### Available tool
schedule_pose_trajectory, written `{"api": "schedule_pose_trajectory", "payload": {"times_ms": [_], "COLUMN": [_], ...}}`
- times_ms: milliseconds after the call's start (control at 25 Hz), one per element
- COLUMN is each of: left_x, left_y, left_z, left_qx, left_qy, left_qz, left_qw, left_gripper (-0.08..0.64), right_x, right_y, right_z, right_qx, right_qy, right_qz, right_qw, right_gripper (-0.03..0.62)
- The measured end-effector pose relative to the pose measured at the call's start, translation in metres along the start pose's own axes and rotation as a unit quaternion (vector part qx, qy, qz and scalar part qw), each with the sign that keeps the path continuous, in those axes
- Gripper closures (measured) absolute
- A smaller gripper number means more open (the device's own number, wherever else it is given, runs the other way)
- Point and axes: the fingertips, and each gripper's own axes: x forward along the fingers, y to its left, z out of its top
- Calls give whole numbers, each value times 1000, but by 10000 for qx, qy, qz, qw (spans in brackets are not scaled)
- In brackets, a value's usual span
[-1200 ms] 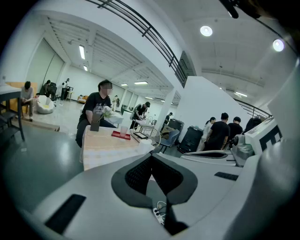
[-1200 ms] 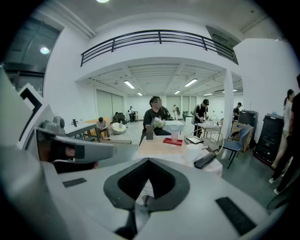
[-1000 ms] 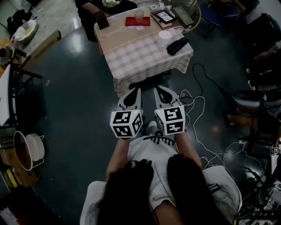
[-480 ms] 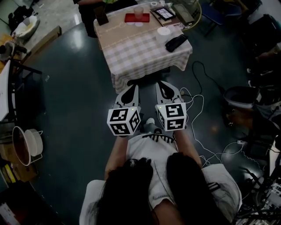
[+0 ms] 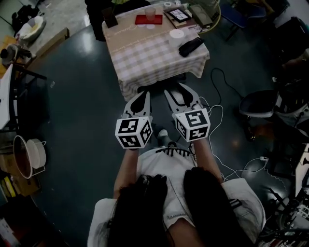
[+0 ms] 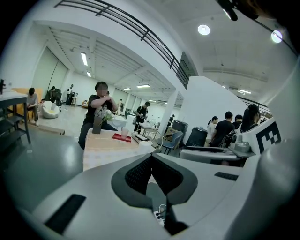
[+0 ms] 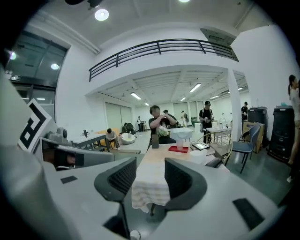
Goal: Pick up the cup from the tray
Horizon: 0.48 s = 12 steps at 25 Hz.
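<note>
The cup [image 5: 150, 13] — small, translucent, upright — stands on a flat red tray [image 5: 141, 20] at the far end of the checked-cloth worktop [image 5: 145, 53], well ahead of both jaws. The right gripper [image 7: 150, 174] has just been opening: its ribbed dark pads stand apart, nothing between them. The left gripper [image 6: 151, 158] has its jaws together. Both have edged nearer the worktop — by my reading, the reach is only starting.

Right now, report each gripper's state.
Left gripper: shut, nothing between its jaws.
Right gripper: open, its jaws have just been opening, nothing between them.
</note>
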Motion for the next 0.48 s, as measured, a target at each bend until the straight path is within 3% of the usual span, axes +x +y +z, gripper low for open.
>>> {"api": "schedule_pose_trajectory", "payload": {"times_ms": [200,480], "left_x": [1,33], "left_y": [4,17], "left_z": [2,10], "left_qx": [-72,-98], "left_qy": [-57,-35], "left_qz": [27,2], "left_qw": [10000,9999], "left_gripper": [554,554], "right_x": [3,27], "right_y": [1,-25], "right_z": [1,3], "right_qx": [-82,-77], "right_qy": [-11,35], "right_qz": [141,16], "right_qw": [9999,10000], "right_gripper": [320,302]}}
